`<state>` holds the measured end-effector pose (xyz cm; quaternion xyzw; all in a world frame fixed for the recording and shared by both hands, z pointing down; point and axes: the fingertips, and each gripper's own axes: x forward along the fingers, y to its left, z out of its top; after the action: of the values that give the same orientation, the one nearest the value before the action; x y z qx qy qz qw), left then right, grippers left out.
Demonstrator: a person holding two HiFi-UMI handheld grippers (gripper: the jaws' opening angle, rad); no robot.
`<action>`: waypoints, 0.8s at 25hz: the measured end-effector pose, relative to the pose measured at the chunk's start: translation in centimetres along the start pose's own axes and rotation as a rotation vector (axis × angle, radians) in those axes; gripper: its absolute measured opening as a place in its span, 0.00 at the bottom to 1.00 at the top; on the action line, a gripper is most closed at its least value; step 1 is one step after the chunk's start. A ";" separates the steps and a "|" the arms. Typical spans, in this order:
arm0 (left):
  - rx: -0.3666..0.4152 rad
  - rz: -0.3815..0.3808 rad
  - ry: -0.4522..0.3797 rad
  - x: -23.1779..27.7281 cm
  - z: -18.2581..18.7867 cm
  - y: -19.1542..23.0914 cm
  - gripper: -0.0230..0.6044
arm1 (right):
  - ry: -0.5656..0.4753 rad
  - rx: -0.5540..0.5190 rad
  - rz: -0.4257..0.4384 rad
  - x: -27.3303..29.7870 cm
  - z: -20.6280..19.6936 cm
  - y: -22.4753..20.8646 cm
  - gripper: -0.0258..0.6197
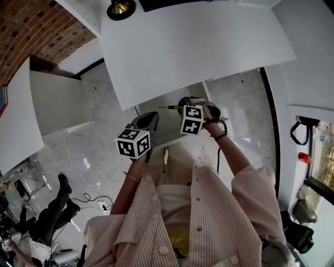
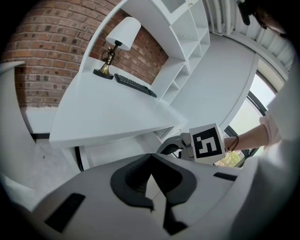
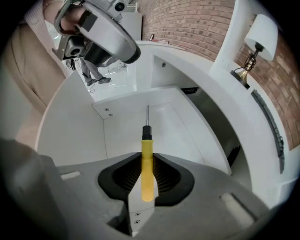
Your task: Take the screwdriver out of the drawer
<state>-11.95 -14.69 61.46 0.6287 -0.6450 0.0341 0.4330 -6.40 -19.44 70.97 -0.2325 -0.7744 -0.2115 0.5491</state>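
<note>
A screwdriver with a yellow handle and a thin metal shaft sits between the pads of my right gripper, which is shut on the handle. Its shaft points out over the open white drawer below. In the head view the screwdriver sticks out to the left of the right gripper, above the drawer. My left gripper hangs beside it on the left, shut with nothing in it. The left gripper view shows its pads closed together and the right gripper ahead.
A white desk spans the top, carrying a lamp and a keyboard. White shelves stand against a brick wall. The person's legs and striped shirt fill the near side.
</note>
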 end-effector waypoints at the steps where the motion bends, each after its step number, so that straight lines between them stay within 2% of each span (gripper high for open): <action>1: 0.016 -0.004 -0.007 -0.2 0.3 -0.3 0.04 | -0.007 -0.003 -0.011 -0.6 0.0 -0.1 0.16; 10: 0.107 -0.021 -0.084 -2.8 2.6 -1.7 0.04 | -0.084 0.037 -0.079 -4.8 0.6 -0.4 0.16; 20: 0.175 -0.018 -0.197 -5.5 5.9 -2.9 0.04 | -0.288 0.214 -0.184 -10.6 2.9 -1.2 0.16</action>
<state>-13.42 -14.50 53.03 0.6702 -0.6732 0.0243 0.3115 -6.23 -20.03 59.98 -0.1289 -0.8811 -0.1418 0.4325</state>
